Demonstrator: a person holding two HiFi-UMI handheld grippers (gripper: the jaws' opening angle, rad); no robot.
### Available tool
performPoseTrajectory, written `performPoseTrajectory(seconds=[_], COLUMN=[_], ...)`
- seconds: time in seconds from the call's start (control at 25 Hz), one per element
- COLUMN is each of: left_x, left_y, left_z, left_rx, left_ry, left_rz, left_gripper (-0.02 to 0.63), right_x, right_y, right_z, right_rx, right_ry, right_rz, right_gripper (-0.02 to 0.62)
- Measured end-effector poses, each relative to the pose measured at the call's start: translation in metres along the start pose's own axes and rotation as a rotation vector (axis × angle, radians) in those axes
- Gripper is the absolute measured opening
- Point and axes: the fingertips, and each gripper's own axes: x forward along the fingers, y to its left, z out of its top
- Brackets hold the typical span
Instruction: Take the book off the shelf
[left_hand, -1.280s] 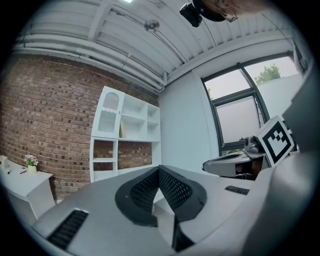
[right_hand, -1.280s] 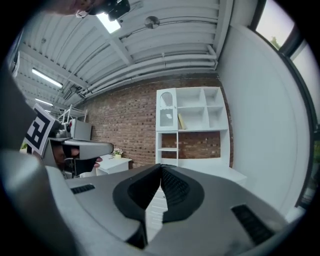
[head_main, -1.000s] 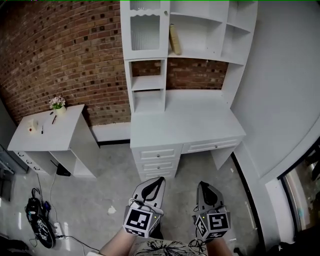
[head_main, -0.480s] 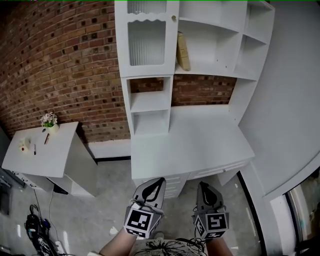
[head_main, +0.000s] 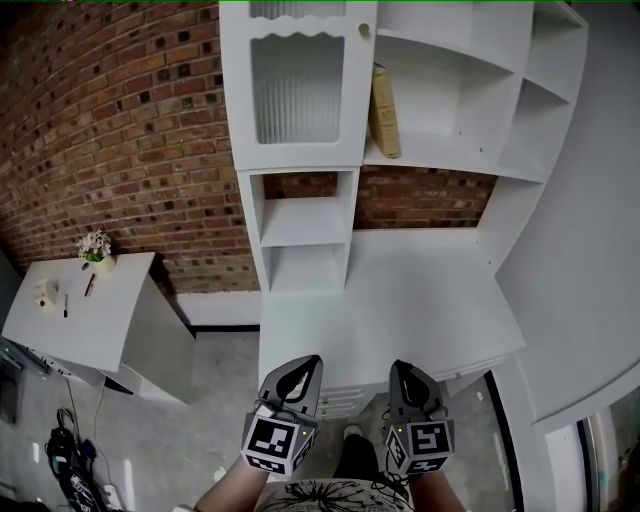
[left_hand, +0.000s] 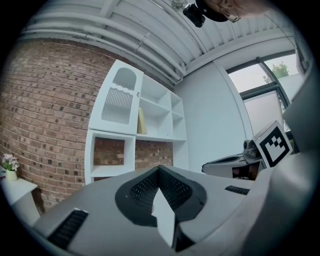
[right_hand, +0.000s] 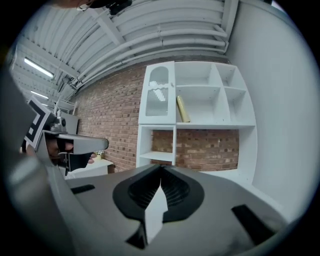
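A tan book (head_main: 384, 112) leans upright on the upper shelf of the white hutch (head_main: 455, 165), just right of the glazed cabinet door (head_main: 293, 90). The same book (left_hand: 141, 122) shows far off in the left gripper view, and the book (right_hand: 182, 109) shows again in the right gripper view. My left gripper (head_main: 305, 367) and right gripper (head_main: 400, 373) hang side by side low in the head view, short of the desk's front edge and far below the book. Both are shut with nothing between the jaws.
The white desk top (head_main: 400, 300) lies under the hutch, with drawers below. Behind it is a brick wall (head_main: 130, 130). A low white side table (head_main: 70, 320) at the left carries a small flower pot (head_main: 97, 250). Cables lie on the floor at bottom left.
The view has come closer to the desk and tilted up: the hutch and book look larger and lower in frame. Both grippers hold their places, still shut.
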Motion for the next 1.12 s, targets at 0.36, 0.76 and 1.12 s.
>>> performPoseTrajectory(seconds=[0.36,0.76,1.12], left_x=[0.112,0.218,0.261], left_y=[0.036,0.066,0.099], left_z=[0.026,0.055,0.093], left_rx=[0.008,0.05,0.081], left_ry=[-0.016,-0.045,-0.067], left_rz=[0.118,0.216,0.249], left_gripper=[0.002,0.002,0.002], right_x=[0.114,0.219,0.286], right_y=[-0.07,-0.138,-0.154], right_z=[0.049,0.107,0.212], right_rx=[-0.032,-0.094,-0.158], right_ry=[-0.052,-0.11,-0.229], right_rz=[0.107,0.157,0.125], right_gripper=[0.008,0.008,0.177])
